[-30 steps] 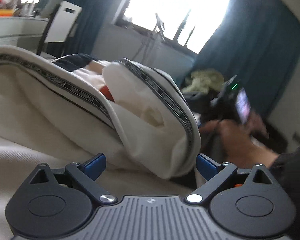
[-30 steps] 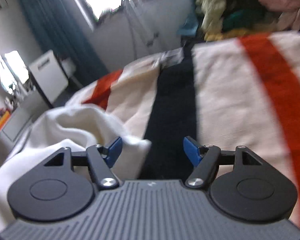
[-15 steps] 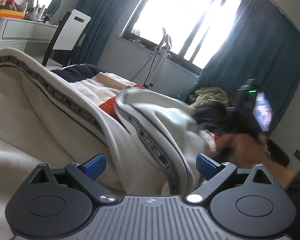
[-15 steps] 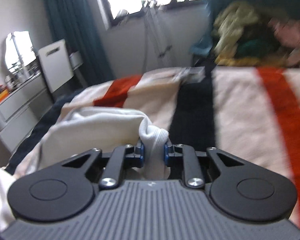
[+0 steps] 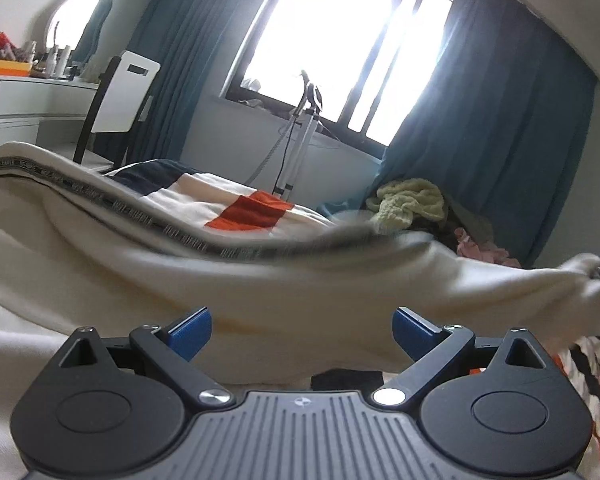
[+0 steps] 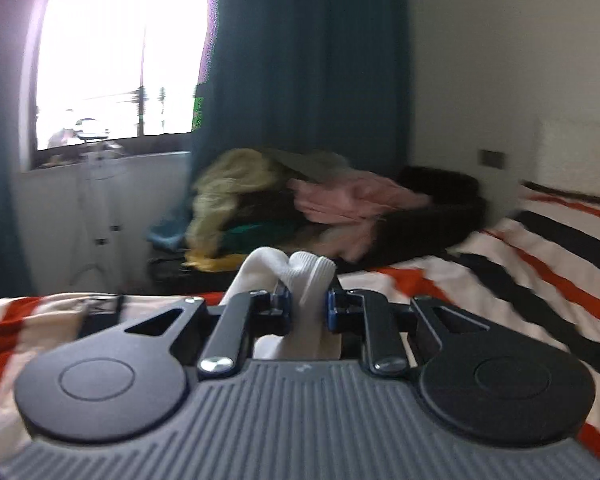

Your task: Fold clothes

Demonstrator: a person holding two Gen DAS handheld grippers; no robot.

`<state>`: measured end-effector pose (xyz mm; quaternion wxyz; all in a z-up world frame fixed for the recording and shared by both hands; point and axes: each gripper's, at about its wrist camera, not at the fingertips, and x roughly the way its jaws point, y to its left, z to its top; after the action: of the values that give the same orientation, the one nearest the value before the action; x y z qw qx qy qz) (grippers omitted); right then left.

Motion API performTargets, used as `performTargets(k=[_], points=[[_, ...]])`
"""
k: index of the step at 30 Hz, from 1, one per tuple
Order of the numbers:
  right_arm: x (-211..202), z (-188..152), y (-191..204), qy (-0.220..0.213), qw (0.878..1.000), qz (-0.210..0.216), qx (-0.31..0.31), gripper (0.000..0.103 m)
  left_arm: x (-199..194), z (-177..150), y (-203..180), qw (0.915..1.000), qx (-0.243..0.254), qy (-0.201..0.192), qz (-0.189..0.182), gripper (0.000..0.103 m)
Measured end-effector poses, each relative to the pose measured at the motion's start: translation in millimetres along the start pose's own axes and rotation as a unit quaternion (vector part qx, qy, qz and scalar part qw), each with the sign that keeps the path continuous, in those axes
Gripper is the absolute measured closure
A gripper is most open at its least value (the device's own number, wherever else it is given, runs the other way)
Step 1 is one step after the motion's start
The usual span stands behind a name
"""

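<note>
The right gripper (image 6: 307,307) is clamped on a bunched fold of the cream-white knit garment with a patterned dark trim band (image 5: 300,280), lifted above the orange, black and cream striped bedspread (image 6: 540,264). The left gripper (image 5: 302,326) stands wide open and empty, with the garment stretched crosswise just ahead of its 2 blue pads, long axis running left to right towards the right hand's grip. The trim lettering is too blurred to read.

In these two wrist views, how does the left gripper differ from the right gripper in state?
The left gripper is open, its blue fingers standing wide apart; the right gripper is shut. The left gripper holds nothing, with the cream garment hanging just ahead of it; the right gripper pinches a bunched fold of white cloth. Both share the same black body and blue pads.
</note>
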<state>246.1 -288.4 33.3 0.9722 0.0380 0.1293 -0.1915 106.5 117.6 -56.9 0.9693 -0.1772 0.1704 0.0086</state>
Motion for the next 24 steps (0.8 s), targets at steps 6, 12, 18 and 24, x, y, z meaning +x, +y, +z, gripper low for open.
performTargets(k=[6, 12, 18, 24], points=[[1.3, -42.5, -56.9, 0.057, 0.998, -0.015, 0.032, 0.083, 16.4, -5.6, 0.0, 0.9994, 0.015, 0.030, 0.003, 0.005], [-12.2, -95.7, -76.3, 0.085, 0.995, 0.016, 0.053, 0.082, 36.2, -11.8, 9.8, 0.9969, 0.002, 0.079, -0.004, 0.005], [-21.8, -122.7, -113.1, 0.149, 0.972, 0.031, 0.178, 0.073, 53.2, -15.0, 30.6, 0.9923, -0.050, 0.113, -0.010, 0.006], [-34.0, -130.4, -151.0, 0.177, 0.912, 0.030, 0.370, 0.041, 57.0, -12.9, 38.1, 0.9907, -0.077, 0.111, -0.018, 0.007]])
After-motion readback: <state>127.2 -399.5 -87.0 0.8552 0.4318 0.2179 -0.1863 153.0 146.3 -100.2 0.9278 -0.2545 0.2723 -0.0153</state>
